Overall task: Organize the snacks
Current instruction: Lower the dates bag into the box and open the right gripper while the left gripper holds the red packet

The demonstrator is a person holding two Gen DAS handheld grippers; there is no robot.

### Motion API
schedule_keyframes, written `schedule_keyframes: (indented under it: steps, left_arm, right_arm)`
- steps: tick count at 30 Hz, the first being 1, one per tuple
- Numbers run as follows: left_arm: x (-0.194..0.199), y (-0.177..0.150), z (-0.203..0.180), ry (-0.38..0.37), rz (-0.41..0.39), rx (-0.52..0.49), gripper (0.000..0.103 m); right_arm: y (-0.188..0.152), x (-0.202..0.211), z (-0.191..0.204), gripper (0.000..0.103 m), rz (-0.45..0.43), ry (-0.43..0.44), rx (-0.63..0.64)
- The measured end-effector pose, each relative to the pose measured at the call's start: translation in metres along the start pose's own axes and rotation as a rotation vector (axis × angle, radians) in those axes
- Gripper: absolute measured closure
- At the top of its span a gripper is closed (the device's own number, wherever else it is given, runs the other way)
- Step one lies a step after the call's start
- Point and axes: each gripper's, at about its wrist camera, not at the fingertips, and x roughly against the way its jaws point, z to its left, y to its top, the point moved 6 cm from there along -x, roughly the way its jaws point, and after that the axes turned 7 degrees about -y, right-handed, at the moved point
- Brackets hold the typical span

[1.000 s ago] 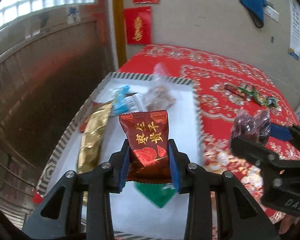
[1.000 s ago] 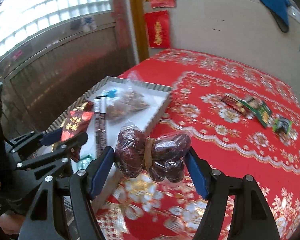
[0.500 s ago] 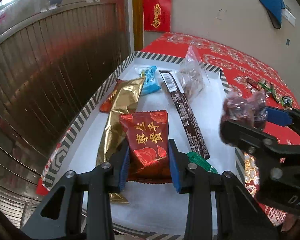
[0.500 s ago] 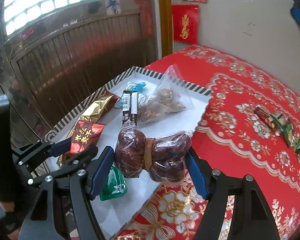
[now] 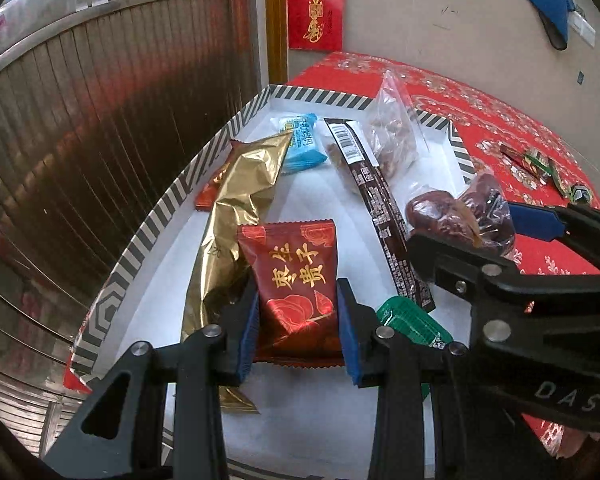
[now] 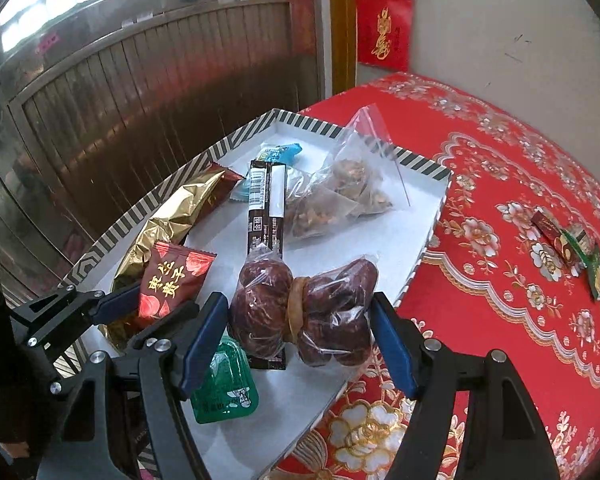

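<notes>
We note both hands have come in over the striped tray (image 5: 168,204) from the red worktop: left gripper (image 5: 298,322) fingers clamp the red sachet (image 5: 296,284), right gripper (image 6: 300,334) fingers clamp the bagged dates (image 6: 304,312), so release likely follows.

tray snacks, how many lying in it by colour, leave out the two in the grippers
gold packet: 1
blue packet: 1
dark brown stick packet: 1
clear bag of nuts: 1
green packet: 1
red packet under the gold one: 1
Total: 6 lying in the tray
</notes>
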Motion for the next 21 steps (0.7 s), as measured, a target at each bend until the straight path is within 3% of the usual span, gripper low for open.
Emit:
schedule_keyframes:
  steps: [7,21]
  left_arm:
    - [-0.004,-0.002,0.004,0.006,0.009,0.003,0.065]
    - [-0.006,-0.004,0.008,0.009,0.023,0.024,0.061]
  right_arm:
    - [-0.001,-0.006,0.003,0.036,0.017,0.006,-0.002]
    - [-0.001,0.006,-0.006,0.036,-0.008,0.049,-0.060]
